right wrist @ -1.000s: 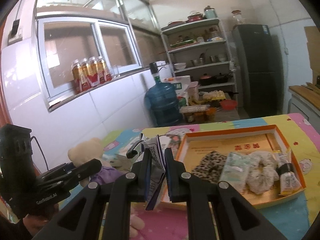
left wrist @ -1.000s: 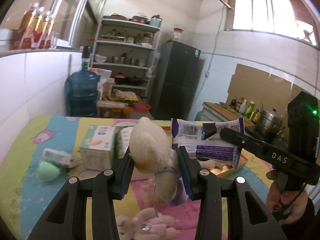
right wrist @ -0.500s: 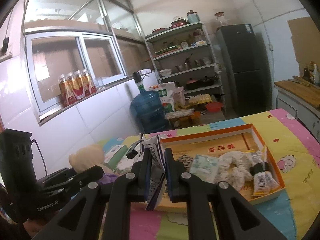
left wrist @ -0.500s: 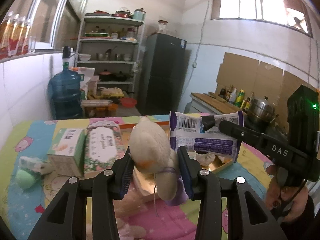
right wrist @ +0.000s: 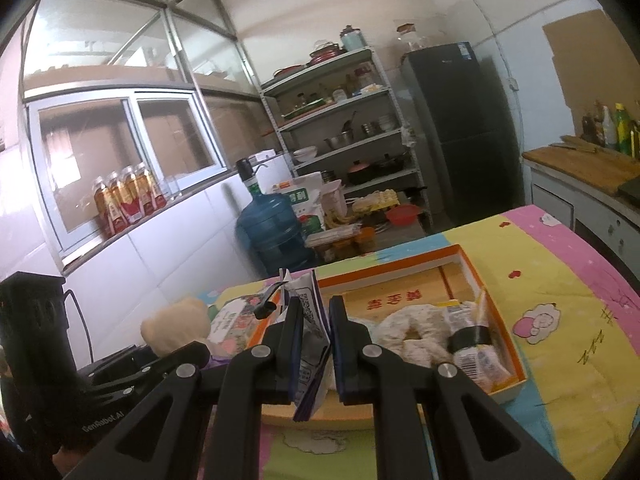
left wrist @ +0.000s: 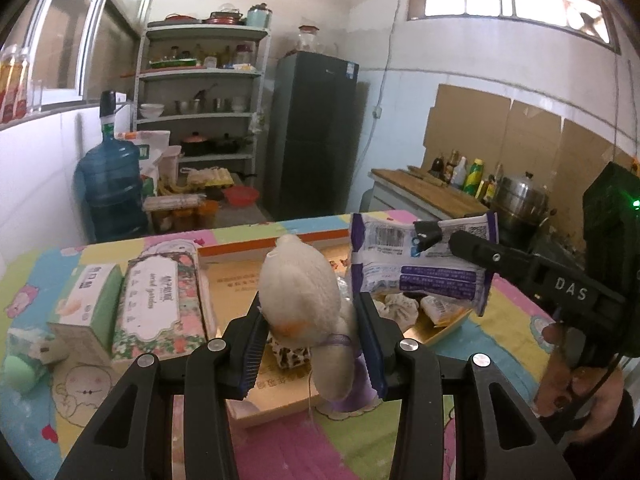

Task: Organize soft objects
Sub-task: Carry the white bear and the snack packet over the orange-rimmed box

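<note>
Kitchen shelving (left wrist: 200,92), a dark refrigerator (left wrist: 316,132) and a blue water jug (left wrist: 110,188) stand behind a tabletop (left wrist: 120,248) covered with a patchwork cartoon-print cloth. An orange-rimmed shallow box (right wrist: 468,256) lies on the cloth. It contains a white fluffy item (right wrist: 412,328), a small packet with a black band (right wrist: 472,344) and a leopard-print piece (left wrist: 290,354).

Left claw (left wrist: 312,344): clenched on a cream plush toy (left wrist: 304,292), held above the near edge of the box. A purple garment hangs at the toy's lower end.

Right claw (right wrist: 314,344): clenched on a purple-and-white plastic packet (left wrist: 416,260), held in the air over the box, just right of the plush toy. The packet stands on edge between the fingers (right wrist: 296,344) in the right wrist view.

Left of the box, a floral tissue pack (left wrist: 160,300) and a green tissue box (left wrist: 88,304) sit side by side, touching. A green round object (left wrist: 18,372) lies at the far left edge of the cloth.
</note>
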